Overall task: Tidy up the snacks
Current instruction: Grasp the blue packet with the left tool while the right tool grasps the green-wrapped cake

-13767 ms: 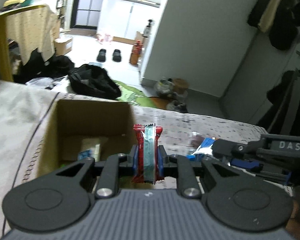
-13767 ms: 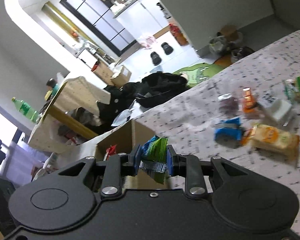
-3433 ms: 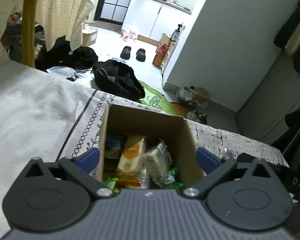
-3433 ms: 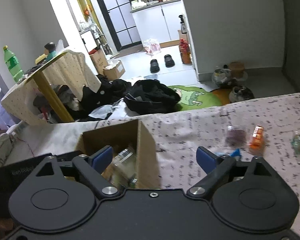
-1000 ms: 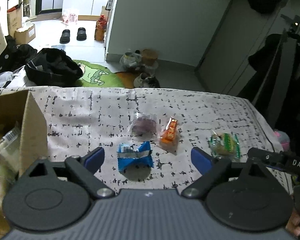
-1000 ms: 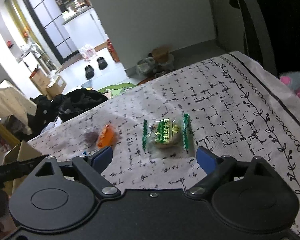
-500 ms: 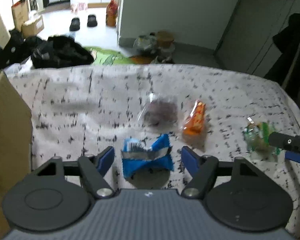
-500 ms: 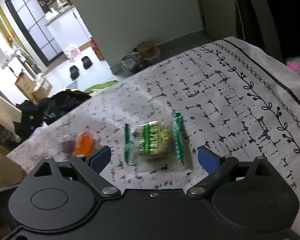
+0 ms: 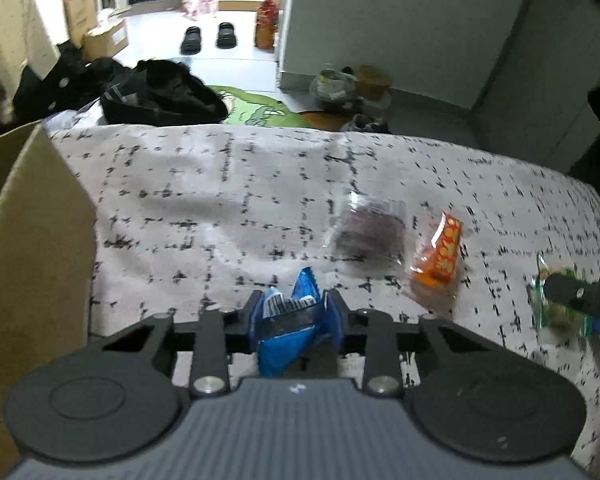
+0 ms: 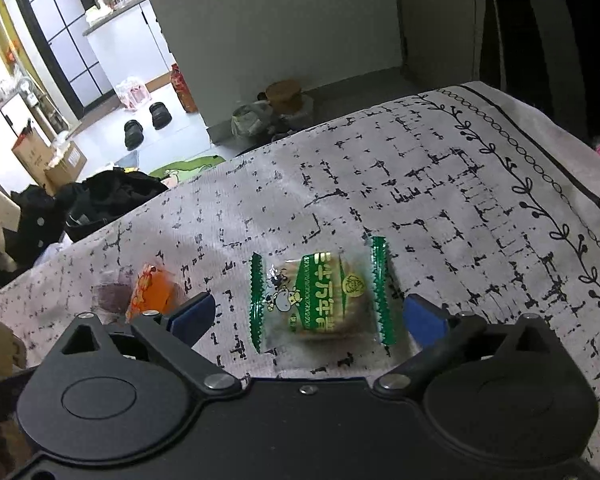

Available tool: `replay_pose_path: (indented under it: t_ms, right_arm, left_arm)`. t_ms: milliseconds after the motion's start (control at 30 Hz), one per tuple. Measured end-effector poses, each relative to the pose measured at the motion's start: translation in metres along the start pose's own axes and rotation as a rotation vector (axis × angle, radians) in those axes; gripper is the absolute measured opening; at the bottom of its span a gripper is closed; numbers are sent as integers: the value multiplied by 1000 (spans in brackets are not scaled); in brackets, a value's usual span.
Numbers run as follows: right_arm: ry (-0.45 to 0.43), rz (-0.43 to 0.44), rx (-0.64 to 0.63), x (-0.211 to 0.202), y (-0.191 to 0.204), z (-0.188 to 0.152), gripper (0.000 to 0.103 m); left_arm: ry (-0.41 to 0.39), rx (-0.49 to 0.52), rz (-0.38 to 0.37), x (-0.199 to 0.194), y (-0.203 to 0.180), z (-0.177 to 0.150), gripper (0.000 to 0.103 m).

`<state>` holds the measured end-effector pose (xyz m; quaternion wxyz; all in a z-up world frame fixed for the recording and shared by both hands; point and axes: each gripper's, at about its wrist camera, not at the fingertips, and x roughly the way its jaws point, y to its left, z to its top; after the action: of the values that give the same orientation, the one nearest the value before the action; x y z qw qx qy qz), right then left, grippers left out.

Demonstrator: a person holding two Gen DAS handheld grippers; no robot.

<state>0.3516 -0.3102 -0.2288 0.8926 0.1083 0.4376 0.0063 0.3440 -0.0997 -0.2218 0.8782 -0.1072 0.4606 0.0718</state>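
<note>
My left gripper point(image 9: 294, 312) is shut on a blue snack packet point(image 9: 290, 328), pinched between its blue pads just above the patterned cloth. The cardboard box point(image 9: 28, 248) stands at the left. A clear packet with a dark snack point(image 9: 368, 234) and an orange packet point(image 9: 440, 258) lie ahead to the right. My right gripper point(image 10: 308, 316) is open, its pads on either side of a green-edged biscuit packet point(image 10: 320, 294) lying flat on the cloth. The orange packet point(image 10: 150, 290) and the dark snack point(image 10: 110, 296) lie to its left. The right gripper's finger shows in the left wrist view point(image 9: 580, 292), over the green packet point(image 9: 556, 300).
The cloth-covered surface point(image 10: 440, 184) ends at a far edge with floor beyond. A black bag point(image 9: 160, 96), a green mat point(image 9: 260, 110), shoes point(image 9: 208, 36) and boxes point(image 9: 100, 24) lie on the floor. A grey wall point(image 9: 400, 20) stands behind.
My left gripper has closed on the blue packet, which now stands crumpled between the pads. My right gripper has moved closer to the green packet, still open.
</note>
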Motion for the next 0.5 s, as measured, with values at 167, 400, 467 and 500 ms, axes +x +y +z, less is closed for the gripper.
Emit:
replay_pose_path:
  t_ms: [167, 400, 467, 500]
  right_arm:
    - [-12, -26, 0, 9, 7, 3, 101]
    - [-14, -110, -49, 18, 16, 4, 78]
    - [-14, -109, -59, 15, 17, 4, 59]
    - [-19, -108, -64, 13, 17, 4, 57]
  left_arm:
    - [-33, -33, -4, -12, 8, 8, 29]
    - [-49, -39, -26, -21, 10, 11, 29]
    - [-53, -40, -37, -24, 10, 11, 29]
    - [-57, -37, -41, -27, 10, 11, 29]
